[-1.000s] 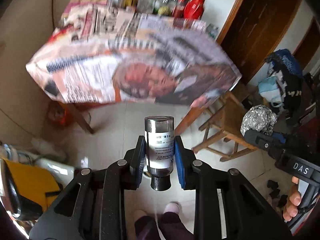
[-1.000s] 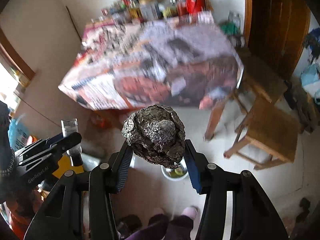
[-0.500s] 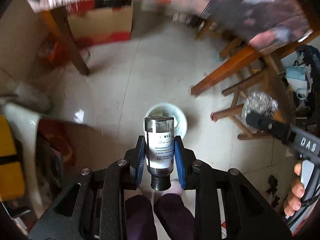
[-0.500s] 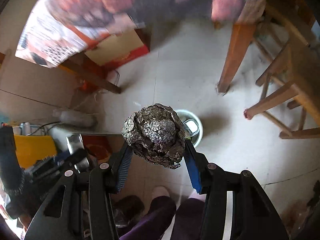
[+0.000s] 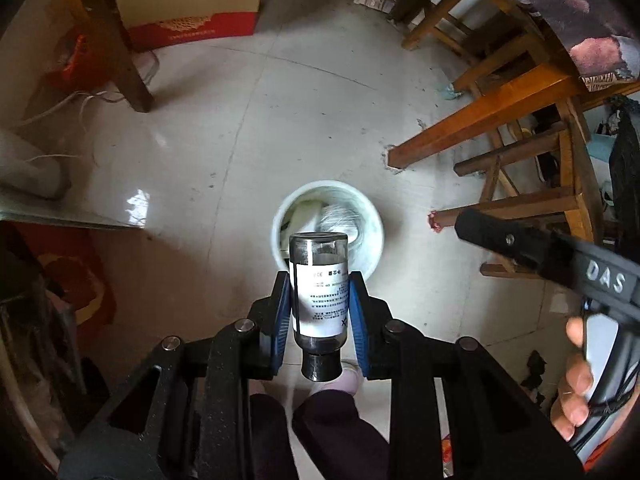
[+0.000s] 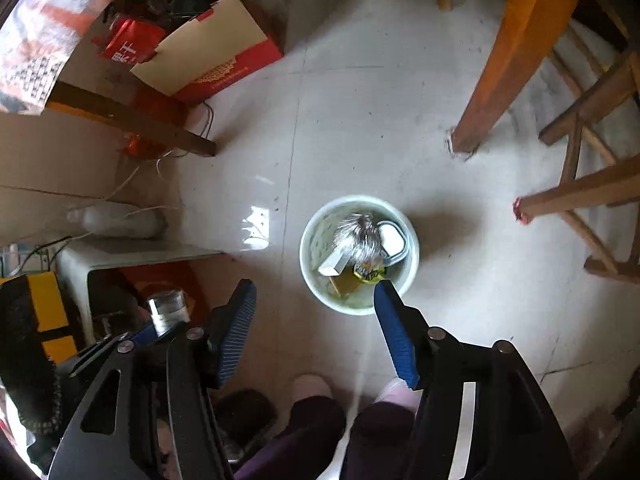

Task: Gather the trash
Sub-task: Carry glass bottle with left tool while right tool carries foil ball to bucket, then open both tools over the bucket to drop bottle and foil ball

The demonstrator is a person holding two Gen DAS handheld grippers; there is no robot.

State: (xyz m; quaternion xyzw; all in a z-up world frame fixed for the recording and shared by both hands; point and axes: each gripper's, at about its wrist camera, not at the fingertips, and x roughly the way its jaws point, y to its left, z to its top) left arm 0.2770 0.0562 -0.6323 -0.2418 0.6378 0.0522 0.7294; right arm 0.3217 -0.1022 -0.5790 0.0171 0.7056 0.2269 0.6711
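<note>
Left claw [image 5: 319, 308] grips a small bottle [image 5: 319, 294] above the white bin [image 6: 359, 254]. Right claw [image 6: 316, 300] is opening, empty; a blurred foil ball [image 6: 360, 236] sits in the bin

Red and tan cardboard box [image 5: 188, 0], wooden stools [image 5: 532, 152], pale tiled floor [image 6: 360, 128], white cables [image 6: 136, 184]
</note>
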